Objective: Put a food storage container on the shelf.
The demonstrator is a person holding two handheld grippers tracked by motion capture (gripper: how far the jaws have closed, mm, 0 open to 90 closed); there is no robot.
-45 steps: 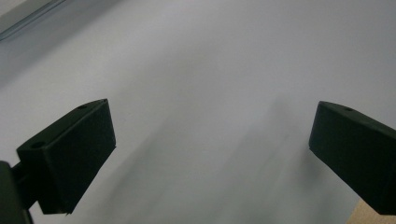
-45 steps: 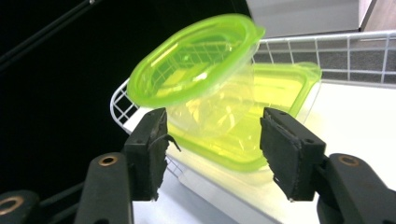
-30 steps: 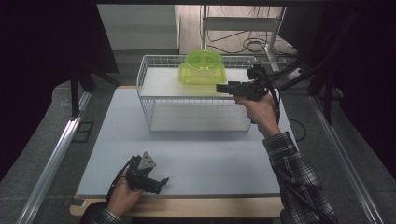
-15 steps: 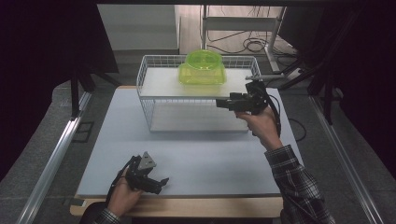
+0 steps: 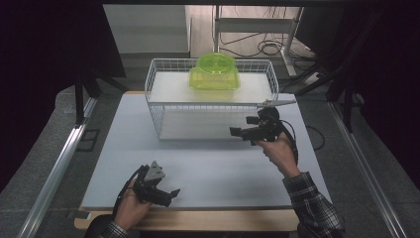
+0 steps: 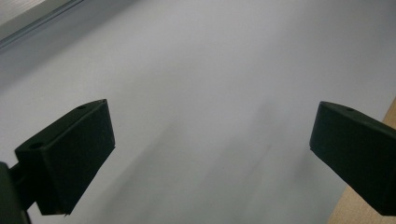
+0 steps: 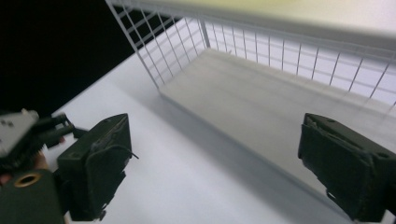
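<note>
A lime-green translucent bowl (image 5: 214, 72) sits on the white top panel of a white wire basket (image 5: 163, 106) at the back of the table. My right gripper (image 5: 233, 132) hovers low in front of the basket's right end and points left. Its jaws have just been opening and stand wide with nothing between them. In the right gripper view the gripper (image 7: 215, 154) faces the basket's wire wall (image 7: 261, 46) and pale floor. My left gripper (image 5: 174, 193) rests at the near left of the mat, open and empty. In its own view the gripper (image 6: 210, 135) looks onto bare mat.
A pale grey mat (image 5: 198, 163) covers the table, with a wooden edge (image 5: 208, 218) along the front. Metal rails run along both sides on the floor. Cables and a frame lie behind the basket. The left hand's gripper (image 7: 18, 135) appears at the left of the right gripper view.
The right hand has come down and toward the near side, from level with the basket's top to low in front of it. The left hand has stayed where it was.
</note>
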